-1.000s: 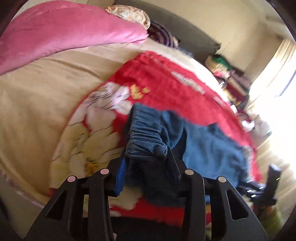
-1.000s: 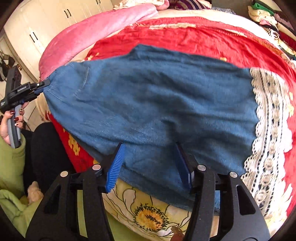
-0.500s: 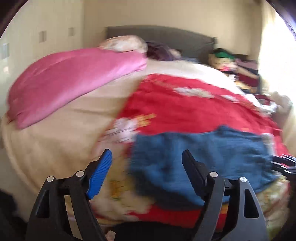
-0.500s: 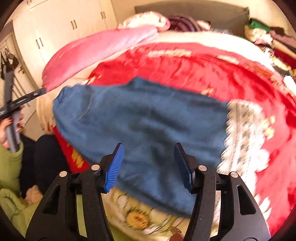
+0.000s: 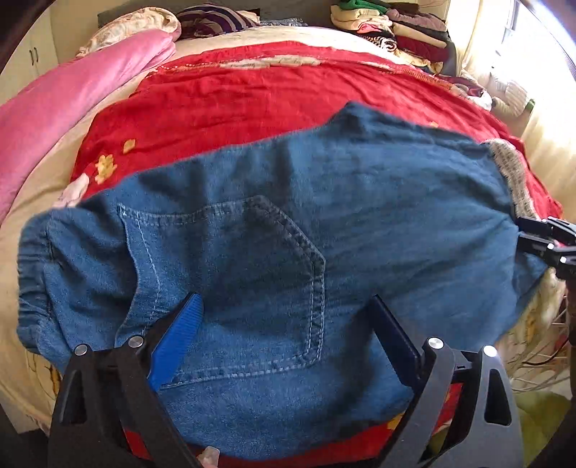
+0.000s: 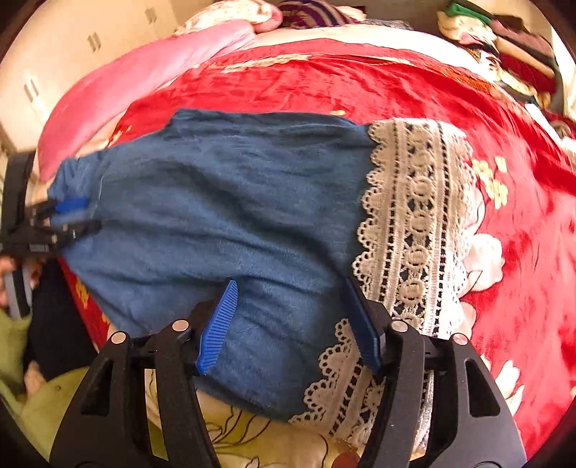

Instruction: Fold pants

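Observation:
Blue denim pants (image 5: 324,223) lie spread flat on a red floral blanket (image 5: 234,97), back pocket up, elastic waistband at the left, white lace hem (image 6: 414,216) at the right. My left gripper (image 5: 284,309) is open, its fingers over the pocket near the waistband end. My right gripper (image 6: 289,288) is open over the leg just left of the lace hem. The right gripper also shows in the left wrist view (image 5: 547,241), and the left gripper in the right wrist view (image 6: 54,219).
A pink duvet (image 5: 61,100) lies along the bed's left side. Stacked folded clothes (image 5: 392,28) sit at the far right by the headboard. White cupboards (image 6: 54,64) stand beyond the bed. The person's green sleeve (image 6: 14,345) is near the bed's front edge.
My left gripper let go of the bunched waistband and opened. The pants now lie flat. Both grippers have moved down closer over the fabric.

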`<state>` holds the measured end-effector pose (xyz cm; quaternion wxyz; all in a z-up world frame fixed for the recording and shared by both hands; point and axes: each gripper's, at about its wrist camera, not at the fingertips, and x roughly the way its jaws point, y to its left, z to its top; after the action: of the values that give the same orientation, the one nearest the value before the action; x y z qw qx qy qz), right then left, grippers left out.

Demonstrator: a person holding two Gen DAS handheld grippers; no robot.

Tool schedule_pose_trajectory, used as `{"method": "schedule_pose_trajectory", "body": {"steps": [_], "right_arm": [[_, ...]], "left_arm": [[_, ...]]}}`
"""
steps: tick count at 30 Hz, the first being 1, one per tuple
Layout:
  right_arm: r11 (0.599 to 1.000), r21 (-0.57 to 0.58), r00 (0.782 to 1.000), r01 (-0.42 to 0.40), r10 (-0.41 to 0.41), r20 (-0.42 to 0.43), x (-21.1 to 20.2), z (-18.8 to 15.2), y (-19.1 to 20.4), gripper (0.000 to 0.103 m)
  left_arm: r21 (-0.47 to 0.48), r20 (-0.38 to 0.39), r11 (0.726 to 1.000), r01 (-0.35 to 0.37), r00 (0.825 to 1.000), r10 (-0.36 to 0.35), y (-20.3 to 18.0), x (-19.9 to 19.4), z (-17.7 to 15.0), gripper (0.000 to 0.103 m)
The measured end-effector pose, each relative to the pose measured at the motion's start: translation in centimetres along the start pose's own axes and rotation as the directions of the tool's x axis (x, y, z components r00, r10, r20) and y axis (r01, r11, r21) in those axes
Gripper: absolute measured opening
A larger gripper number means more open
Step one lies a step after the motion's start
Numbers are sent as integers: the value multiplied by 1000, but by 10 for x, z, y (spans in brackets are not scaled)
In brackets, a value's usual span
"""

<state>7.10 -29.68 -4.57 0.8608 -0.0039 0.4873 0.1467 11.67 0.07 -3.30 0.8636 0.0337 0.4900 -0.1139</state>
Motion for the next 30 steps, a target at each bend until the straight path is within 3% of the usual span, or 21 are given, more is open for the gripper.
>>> {"method": "schedule_pose_trajectory", "body": {"steps": [1,3,6,10,15,18,21,22,25,26,27,30], "right_arm": [[1000,6,1000,-18,18,19,-7,3,-2,55],[996,44,987,-84,77,145,-36,18,-12,57],[987,143,970,-75,39,239,-57,43,-47,58],[962,268,975,-57,-3,221,-43,72,-99,58],[951,292,988,-102,61,144,-3,87,-123,52],[939,331,994,-98,77,76,24,81,-135,44],[939,321,990,-125,97,102,30,72,-136,39],[940,314,988,-135,106,109,29,70,-136,32],[939,294,980,-181,148,132,27,69,-133,15],[942,273,975,-197,159,155,23,69,-129,13],[949,244,971,-200,158,181,17,69,-125,13],[963,187,957,-192,142,252,-2,78,-117,12]], "left_arm": [[1,15,1000,17,1000,-17,3,-6,5,92],[4,47,999,43,998,-43,4,-18,14,92],[25,111,998,55,992,-58,-5,-33,43,93],[47,139,997,68,988,-74,-15,-26,82,93],[50,86,991,126,988,-130,-31,16,121,93],[32,37,989,142,989,-143,-34,50,135,93],[-4,-10,986,166,986,-166,-31,78,139,90],[-29,-26,984,178,984,-179,-29,88,139,87],[-27,-8,982,189,982,-189,-31,91,136,58],[-25,0,977,211,978,-211,-32,89,136,27],[-32,13,968,248,969,-248,-31,84,136,6],[-9,65,972,235,970,-234,-33,70,142,6]]}}
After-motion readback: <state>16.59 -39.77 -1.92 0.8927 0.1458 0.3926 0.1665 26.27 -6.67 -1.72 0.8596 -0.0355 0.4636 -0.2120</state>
